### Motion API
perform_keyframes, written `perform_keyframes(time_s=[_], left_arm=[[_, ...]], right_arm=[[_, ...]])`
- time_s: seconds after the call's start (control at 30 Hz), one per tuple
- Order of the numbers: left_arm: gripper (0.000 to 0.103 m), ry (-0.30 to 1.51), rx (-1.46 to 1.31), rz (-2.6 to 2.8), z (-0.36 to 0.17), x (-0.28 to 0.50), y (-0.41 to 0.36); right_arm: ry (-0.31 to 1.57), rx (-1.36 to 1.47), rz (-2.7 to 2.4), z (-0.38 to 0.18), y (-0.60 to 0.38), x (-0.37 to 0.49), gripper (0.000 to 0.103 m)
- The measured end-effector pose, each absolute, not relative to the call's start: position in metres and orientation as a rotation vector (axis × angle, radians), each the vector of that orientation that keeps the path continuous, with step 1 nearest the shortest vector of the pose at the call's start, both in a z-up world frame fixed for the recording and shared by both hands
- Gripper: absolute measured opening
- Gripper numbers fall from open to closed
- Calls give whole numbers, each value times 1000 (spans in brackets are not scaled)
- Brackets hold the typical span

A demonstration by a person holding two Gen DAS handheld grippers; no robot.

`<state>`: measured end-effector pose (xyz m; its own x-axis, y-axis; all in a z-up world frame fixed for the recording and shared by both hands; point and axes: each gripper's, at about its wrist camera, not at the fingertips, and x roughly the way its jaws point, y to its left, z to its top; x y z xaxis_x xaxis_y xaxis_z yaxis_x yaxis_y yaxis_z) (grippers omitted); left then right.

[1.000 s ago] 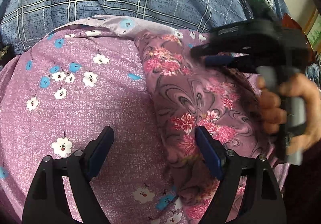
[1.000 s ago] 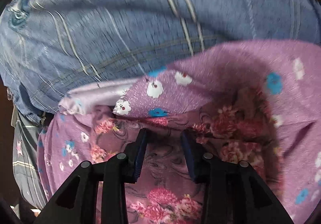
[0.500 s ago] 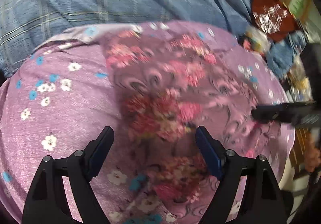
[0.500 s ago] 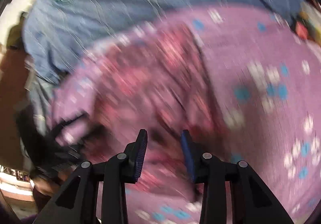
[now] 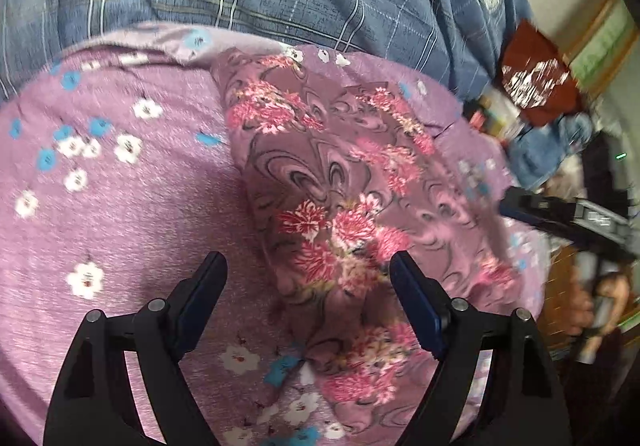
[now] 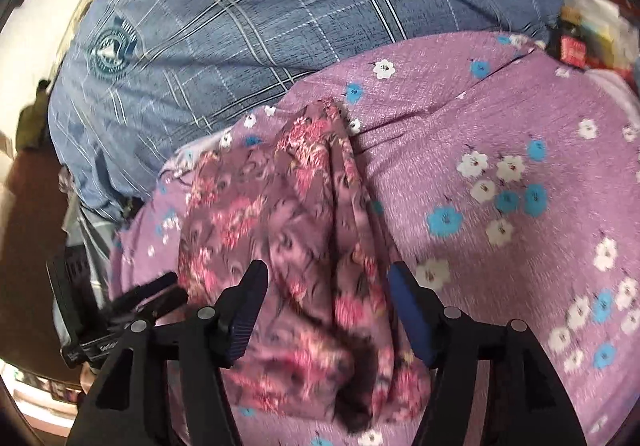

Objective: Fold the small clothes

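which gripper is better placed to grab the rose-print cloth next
Right, probably. The right gripper has just opened and straddles the rose-print cloth's bunched near end. The left gripper is open too, but only its right finger is over the cloth.

Your left gripper (image 5: 307, 278): black angled arms, blue-faced pads (image 5: 416, 310), silver pivot screws. Your right gripper (image 6: 327, 296): the same build, one ribbed dark pad (image 6: 247, 316), one blue.
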<state>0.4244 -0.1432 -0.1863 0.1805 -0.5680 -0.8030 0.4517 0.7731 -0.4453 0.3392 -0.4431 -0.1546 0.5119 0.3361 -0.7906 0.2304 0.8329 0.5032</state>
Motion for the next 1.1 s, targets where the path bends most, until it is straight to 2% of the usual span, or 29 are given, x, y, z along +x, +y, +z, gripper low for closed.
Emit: perform_keyframes(time_s=[0.17,0.3,0.5,0.6,0.8,1.1], left_arm=[[84,1273,-234,-779,-199,432,-140],[84,1271,-222,-760,-202,434,-146],[84,1263,-194,-765,-207,434,-156],[84,1258,-175,-783,-206,432,-162],[84,1237,-167,-743,-205,434,-161],[84,1204,-113,-722,-200,428,-164]], right_arm=[[1096,759,153,-190,-473,358,66],[1096,817,153,-210,-492,362,68],[1092,727,228,-211,-472,372,72],[1086,679,188,-207,-465,376,70],[977,250,-86,-155,-411,364,71],[884,-39,-298,-128,-363,351,70]])
